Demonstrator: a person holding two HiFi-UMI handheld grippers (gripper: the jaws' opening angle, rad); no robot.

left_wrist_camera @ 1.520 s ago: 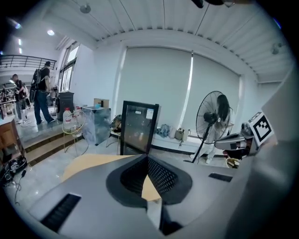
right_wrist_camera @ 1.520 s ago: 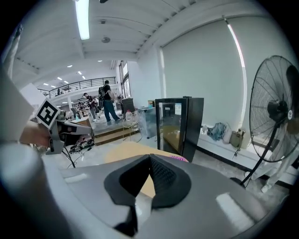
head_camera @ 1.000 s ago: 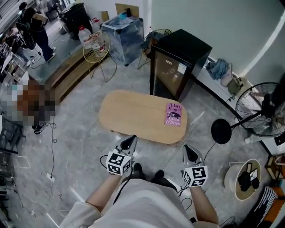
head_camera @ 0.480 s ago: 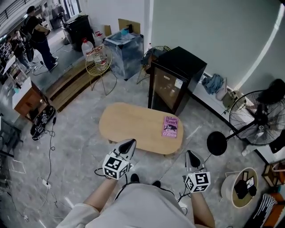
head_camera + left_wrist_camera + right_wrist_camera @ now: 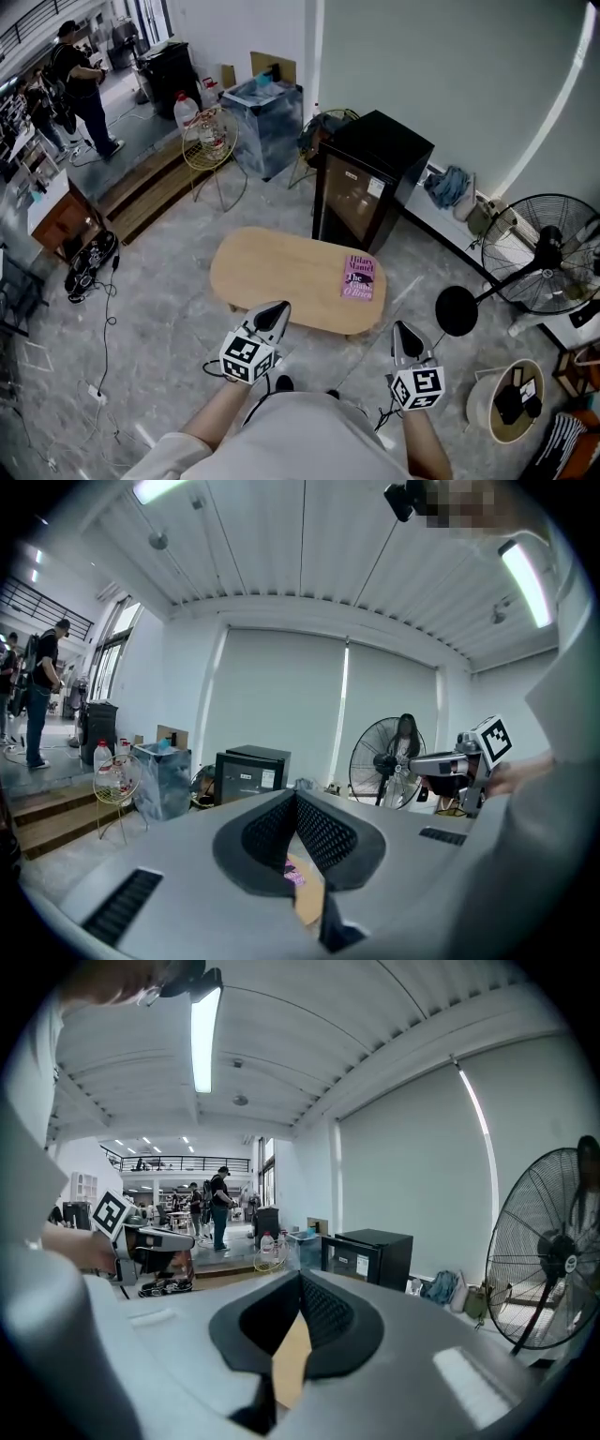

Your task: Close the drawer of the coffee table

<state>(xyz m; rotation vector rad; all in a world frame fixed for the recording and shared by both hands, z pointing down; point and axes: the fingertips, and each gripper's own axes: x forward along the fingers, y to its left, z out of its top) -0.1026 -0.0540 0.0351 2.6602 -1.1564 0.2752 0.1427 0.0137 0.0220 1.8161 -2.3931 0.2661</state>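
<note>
The oval wooden coffee table (image 5: 281, 272) stands on the grey floor in front of me, with a pink book (image 5: 359, 277) lying near its right end. No drawer front shows in any view. My left gripper (image 5: 278, 310) hovers over the table's near edge, its jaws shut with nothing between them (image 5: 295, 801). My right gripper (image 5: 402, 329) is held off the table's near right corner, also shut and empty (image 5: 300, 1283). Both point roughly level toward the table. A sliver of the tabletop (image 5: 292, 1354) shows below each pair of jaws.
A black mini fridge (image 5: 370, 173) stands just behind the table. A standing fan (image 5: 542, 255) and its round black base (image 5: 457, 310) are at the right, with a round basket (image 5: 511, 398) nearer me. A wire side table (image 5: 206, 141), a wrapped box (image 5: 265, 101) and people (image 5: 80, 80) are at the back left.
Both grippers have risen, still shut and empty. The head view has lifted too, so the table now looks smaller and further below.
</note>
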